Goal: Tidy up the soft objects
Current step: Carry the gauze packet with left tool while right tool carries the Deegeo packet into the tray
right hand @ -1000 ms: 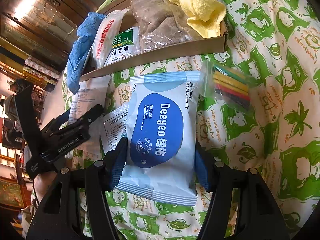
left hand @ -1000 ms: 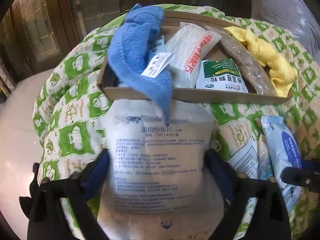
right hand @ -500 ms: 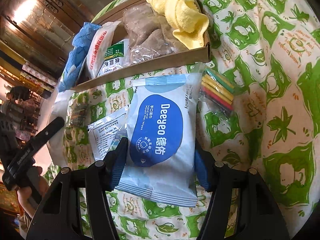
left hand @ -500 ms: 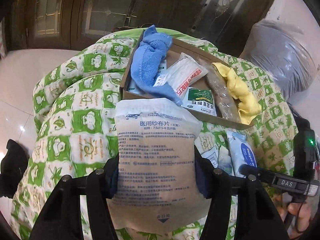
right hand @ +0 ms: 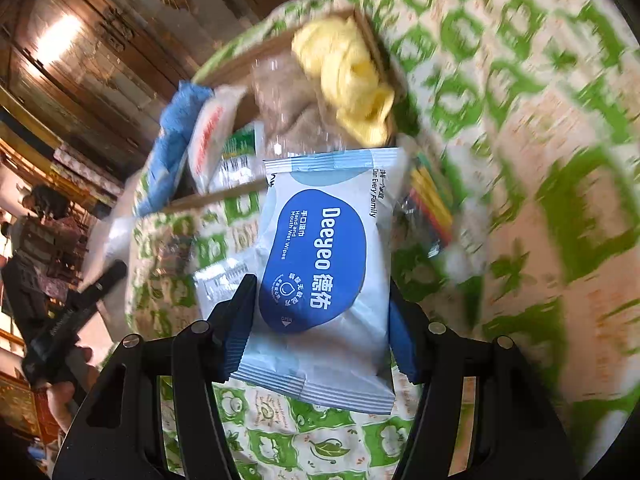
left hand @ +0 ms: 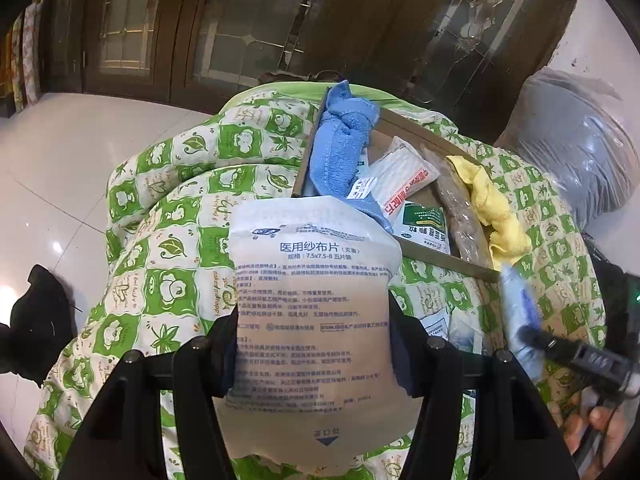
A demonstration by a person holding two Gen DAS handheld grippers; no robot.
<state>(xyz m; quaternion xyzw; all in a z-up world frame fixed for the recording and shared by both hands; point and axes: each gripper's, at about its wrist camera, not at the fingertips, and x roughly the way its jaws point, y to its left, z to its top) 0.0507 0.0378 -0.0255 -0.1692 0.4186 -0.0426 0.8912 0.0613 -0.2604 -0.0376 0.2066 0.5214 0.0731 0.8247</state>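
Left gripper [left hand: 314,344] clamped on a gauze pack [left hand: 312,312], jaws pinching its sides at mid-height, pack upright with print facing the camera. Right gripper [right hand: 320,320] clamped on a wet wipes pack [right hand: 324,264], same side pinch. Both packs held off the cloth, probably so they can go into the cardboard box [left hand: 448,258] just ahead, which looks like the collection spot. Box already holds a blue towel [left hand: 340,148] draped over its near-left corner, a white sachet [left hand: 404,176], a green-labelled packet [left hand: 426,224], a brownish clear bag [left hand: 460,208] and a yellow cloth [left hand: 494,204] spilling over the right end. A bag of coloured strips [right hand: 432,204] and another small packet [right hand: 220,280] lie loose beside the box. Surface: green-and-cream quilt [left hand: 160,248], lumpy, soft. Room: pale tiled floor [left hand: 52,168], dark wooden glazed doors [left hand: 248,28] behind, grey bag [left hand: 572,152] at right. Right view heavily blurred.
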